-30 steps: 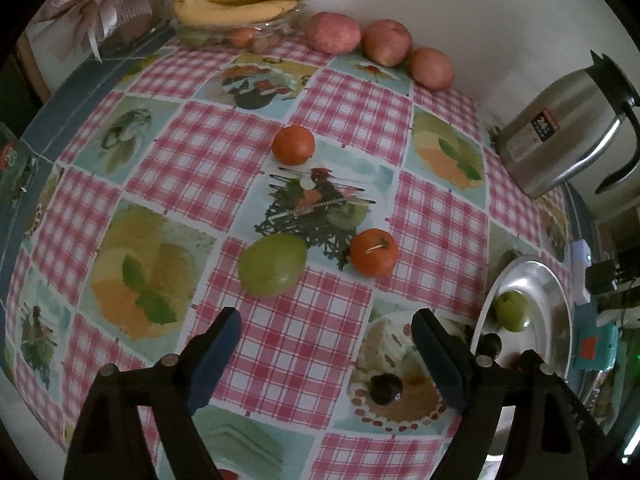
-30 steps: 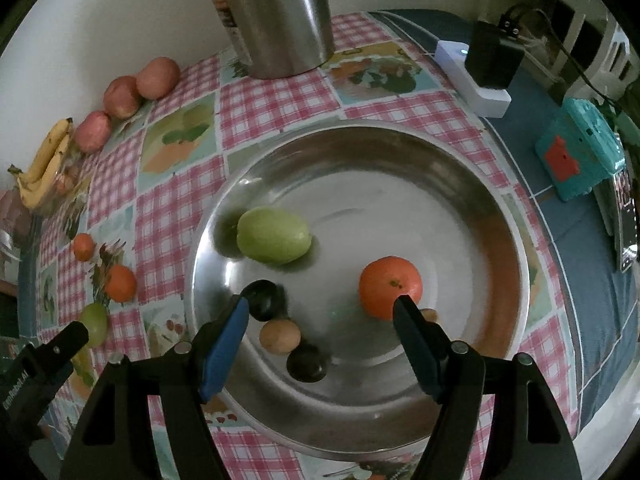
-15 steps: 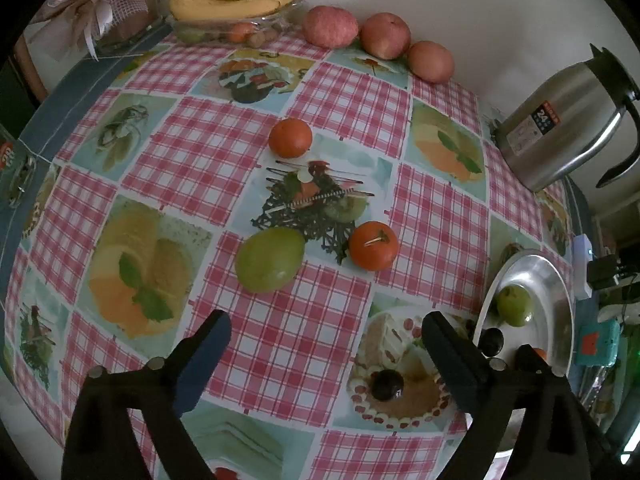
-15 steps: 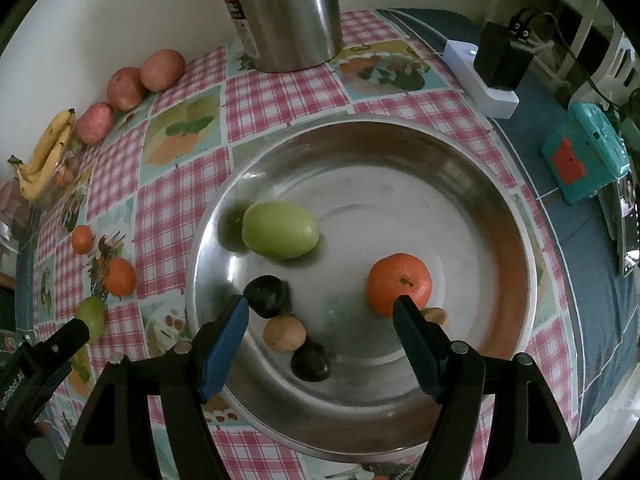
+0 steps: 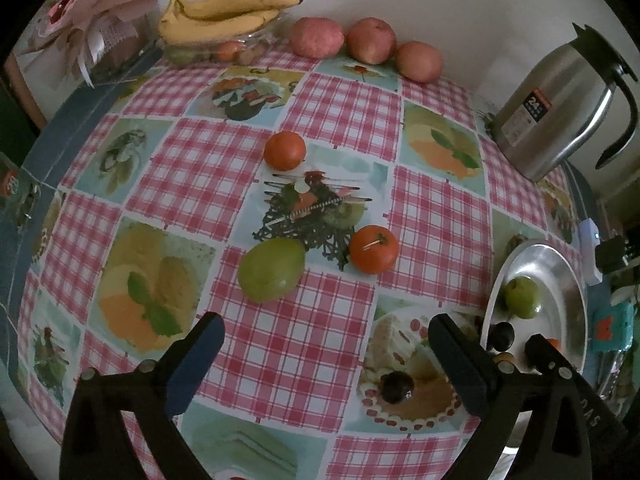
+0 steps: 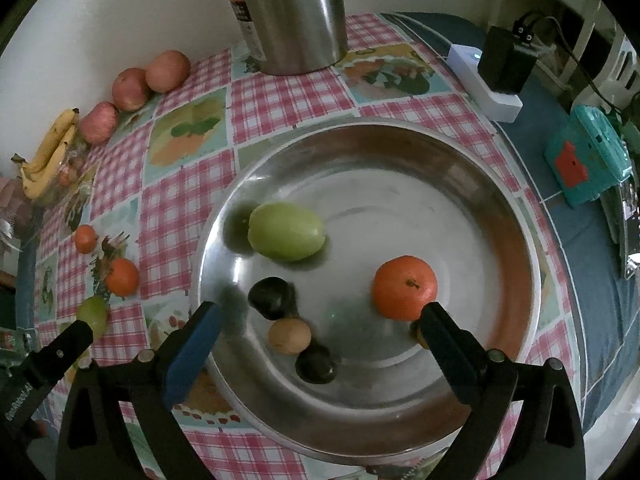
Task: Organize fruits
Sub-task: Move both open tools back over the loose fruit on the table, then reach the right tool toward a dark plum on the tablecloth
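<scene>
A steel plate (image 6: 500,216) holds a green fruit (image 6: 286,231), an orange (image 6: 404,287), two dark fruits (image 6: 272,297) and a small brown one (image 6: 289,336). My right gripper (image 6: 320,320) is open and empty above the plate's near side. My left gripper (image 5: 326,338) is open and empty above the checked tablecloth. Ahead of it lie a green fruit (image 5: 272,269), an orange (image 5: 374,249) and a farther orange (image 5: 285,151). The plate (image 5: 568,272) shows at the right in the left wrist view.
Bananas (image 5: 224,12) in a glass dish and three red apples (image 5: 370,40) line the back wall. A steel kettle (image 5: 556,108) stands at the back right. A white power strip (image 6: 484,80) and a teal box (image 6: 588,160) lie right of the plate.
My left gripper has drawn back and up from the green fruit and oranges. My right gripper has risen a little over the plate. The fruit has not moved.
</scene>
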A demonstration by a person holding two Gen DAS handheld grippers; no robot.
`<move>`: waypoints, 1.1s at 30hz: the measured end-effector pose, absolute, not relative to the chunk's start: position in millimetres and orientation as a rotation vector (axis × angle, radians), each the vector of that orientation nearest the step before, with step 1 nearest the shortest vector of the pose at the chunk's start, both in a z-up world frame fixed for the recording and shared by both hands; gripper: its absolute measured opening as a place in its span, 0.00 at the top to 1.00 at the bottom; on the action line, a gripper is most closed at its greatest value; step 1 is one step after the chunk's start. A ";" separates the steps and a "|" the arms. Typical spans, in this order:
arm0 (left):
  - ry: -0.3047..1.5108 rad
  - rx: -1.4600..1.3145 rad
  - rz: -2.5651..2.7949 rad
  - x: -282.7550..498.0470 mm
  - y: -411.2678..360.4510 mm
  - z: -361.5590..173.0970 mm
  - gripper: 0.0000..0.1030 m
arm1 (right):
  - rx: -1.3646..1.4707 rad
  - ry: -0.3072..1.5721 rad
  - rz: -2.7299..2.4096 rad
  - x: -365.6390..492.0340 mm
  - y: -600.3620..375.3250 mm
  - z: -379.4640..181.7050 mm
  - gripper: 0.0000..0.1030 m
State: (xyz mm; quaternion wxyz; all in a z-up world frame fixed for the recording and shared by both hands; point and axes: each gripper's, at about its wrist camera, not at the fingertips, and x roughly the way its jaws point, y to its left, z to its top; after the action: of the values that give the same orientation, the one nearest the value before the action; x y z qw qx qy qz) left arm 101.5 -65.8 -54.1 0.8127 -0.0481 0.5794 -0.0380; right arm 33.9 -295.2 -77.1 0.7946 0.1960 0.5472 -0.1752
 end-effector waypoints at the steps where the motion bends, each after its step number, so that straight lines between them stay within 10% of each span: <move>1: 1.236 -0.100 -0.083 101.2 -65.9 -53.7 0.00 | 0.422 1.174 -0.374 34.2 -295.4 -76.9 0.03; 33: 1.255 -0.160 -0.047 100.7 9.4 -44.4 0.00 | 0.254 1.241 -0.117 52.5 -187.4 -68.6 0.03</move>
State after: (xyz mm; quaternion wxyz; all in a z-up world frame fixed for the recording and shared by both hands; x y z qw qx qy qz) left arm 100.7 9.4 -44.4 0.8062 -0.0749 0.5865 -0.0219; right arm 52.5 -187.4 -68.6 0.8046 0.1184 0.5793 -0.0546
